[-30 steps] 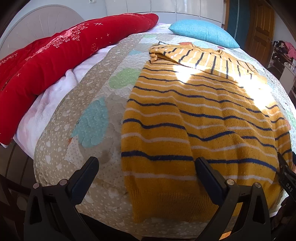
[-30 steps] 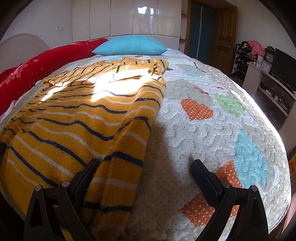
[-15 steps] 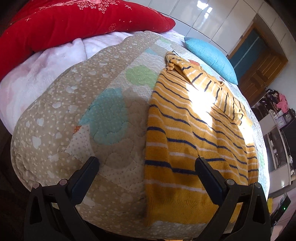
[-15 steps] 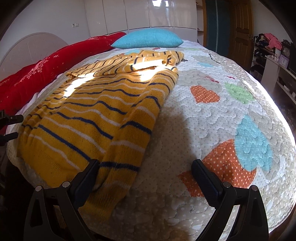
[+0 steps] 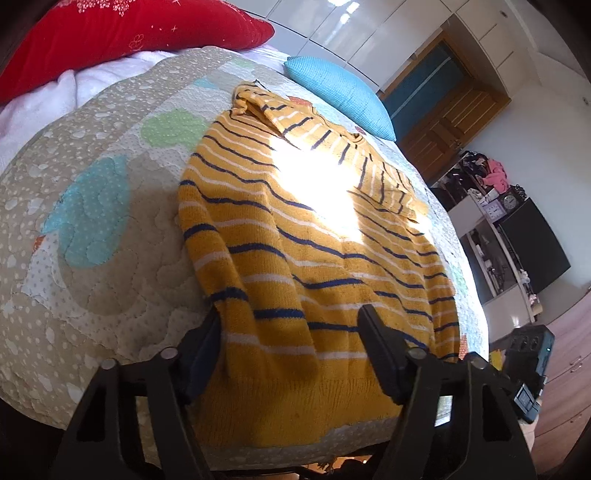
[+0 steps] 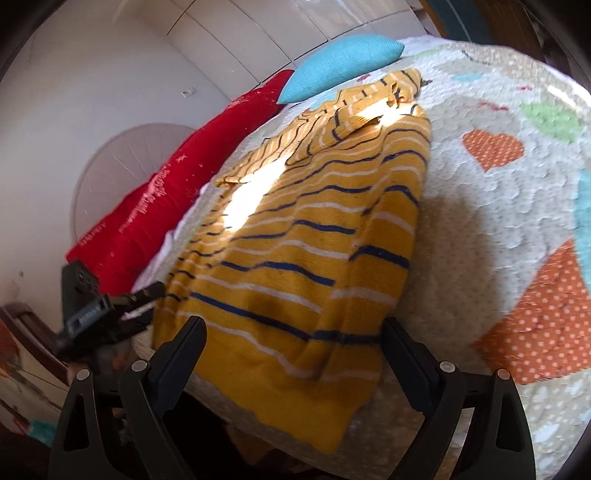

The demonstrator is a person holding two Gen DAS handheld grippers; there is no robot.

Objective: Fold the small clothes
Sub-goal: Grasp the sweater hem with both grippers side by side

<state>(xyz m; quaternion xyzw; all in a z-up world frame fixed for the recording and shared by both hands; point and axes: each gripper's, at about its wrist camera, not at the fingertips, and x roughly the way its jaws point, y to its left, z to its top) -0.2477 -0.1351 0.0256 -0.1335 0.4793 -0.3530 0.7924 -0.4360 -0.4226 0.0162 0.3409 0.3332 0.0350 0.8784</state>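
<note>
A mustard-yellow sweater with navy and white stripes (image 5: pixel 317 236) lies flat on the quilted bedspread (image 5: pixel 96 236), sleeves folded across its far end, hem hanging over the near bed edge. It also shows in the right wrist view (image 6: pixel 295 236). My left gripper (image 5: pixel 290 325) is open, its jaws straddling the sweater's near left hem corner. My right gripper (image 6: pixel 293 334) is open, its jaws straddling the near right hem corner. The left gripper's body (image 6: pixel 92 314) shows at the left of the right wrist view.
A red bolster (image 5: pixel 122 33) and a blue pillow (image 5: pixel 340 96) lie at the far end of the bed. A shelf unit with clocks and a dark screen (image 5: pixel 524 236) stands to the right. The quilt (image 6: pixel 498 206) extends right of the sweater.
Both grippers have tilted and moved in over the sweater's near hem corners, so the hem now lies between each pair of open jaws. The sweater has not moved.
</note>
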